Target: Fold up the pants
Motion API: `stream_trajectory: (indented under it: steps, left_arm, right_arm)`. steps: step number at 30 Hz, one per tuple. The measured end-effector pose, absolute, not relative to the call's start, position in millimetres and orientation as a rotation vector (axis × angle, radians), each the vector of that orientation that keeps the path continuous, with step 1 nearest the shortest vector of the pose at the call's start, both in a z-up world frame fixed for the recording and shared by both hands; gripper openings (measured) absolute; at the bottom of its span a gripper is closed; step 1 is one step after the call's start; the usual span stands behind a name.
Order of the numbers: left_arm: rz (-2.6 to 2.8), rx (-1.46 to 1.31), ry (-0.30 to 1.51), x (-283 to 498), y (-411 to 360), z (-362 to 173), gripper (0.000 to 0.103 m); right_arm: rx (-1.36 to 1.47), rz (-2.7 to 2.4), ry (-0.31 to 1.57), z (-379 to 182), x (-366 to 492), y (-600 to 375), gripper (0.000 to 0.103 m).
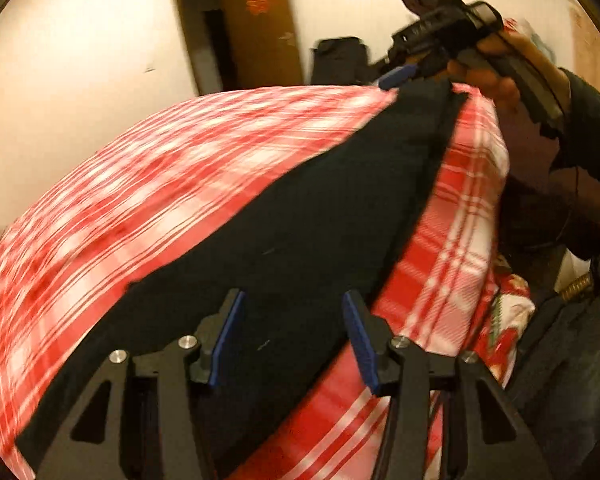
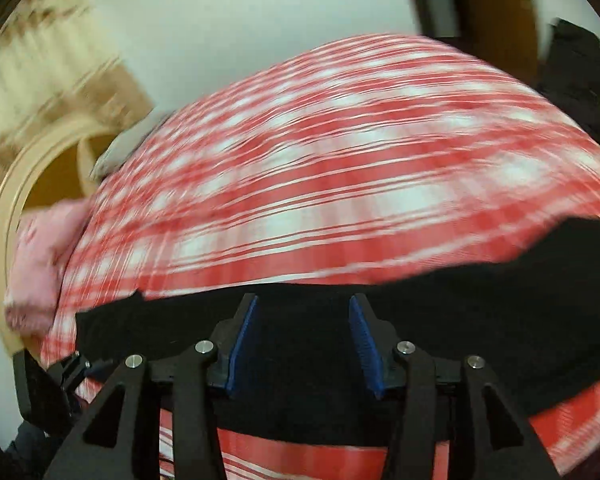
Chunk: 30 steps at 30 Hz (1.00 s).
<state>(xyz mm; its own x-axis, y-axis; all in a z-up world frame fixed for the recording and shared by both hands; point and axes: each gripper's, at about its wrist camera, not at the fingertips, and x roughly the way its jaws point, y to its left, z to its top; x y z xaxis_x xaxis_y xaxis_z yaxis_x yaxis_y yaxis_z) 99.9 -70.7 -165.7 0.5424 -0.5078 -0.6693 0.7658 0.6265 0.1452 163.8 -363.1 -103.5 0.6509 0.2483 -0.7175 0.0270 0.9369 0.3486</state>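
Left wrist view: black pants [image 1: 300, 216] lie on a red plaid bed [image 1: 140, 184] — left tool [image 1: 294, 336] and right tool [image 2: 302, 340] both released, jaws apart over cloth

Black pants [image 1: 300, 216]: matt, soft knit-like cloth with a few specks of pale lint. Bedcover [image 1: 148, 184]: woven cloth in red and white plaid, smooth and slightly lustrous. Left claw [image 1: 294, 334]: matt black plastic arms, bright polished metal pins, and fingers [image 1: 228, 336] faced with blue pads. Right claw [image 2: 302, 338]: the same black plastic, with its blue pads finely ribbed. Pink cloth [image 2: 40, 256]: soft, fuzzy fabric. Door [image 1: 260, 28]: brown wood with a low sheen. Wall [image 1: 80, 80]: smooth, matt, pale paint.
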Motion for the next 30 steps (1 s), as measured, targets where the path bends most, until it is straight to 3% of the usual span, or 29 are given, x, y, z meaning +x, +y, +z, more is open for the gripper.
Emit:
stream_trajectory:
  steps: [14,15,17,22,30]
  left_arm:
    - [-0.85,0.641,0.685,105,-161,-186,0.053]
    - [-0.842,0.648,0.69,107,-163,-188,0.051]
    - [-0.837,0.657,0.701,110,-167,-191,0.032]
    - [-0.852,0.632,0.729,113,-166,-191,0.017]
    - [-0.854,0.587,0.755,117,-164,-189,0.017]
  right_arm:
    - [0.48,0.034,0.755,-119,108,-453,0.049]
    - [0.473,0.025,0.746,-117,106,-456,0.049]
    - [0.471,-0.013,0.719,-111,100,-467,0.049]
    - [0.534,-0.111,0.692,-107,92,-501,0.049]
    - [0.637,-0.157,0.694,-128,102,-530,0.049]
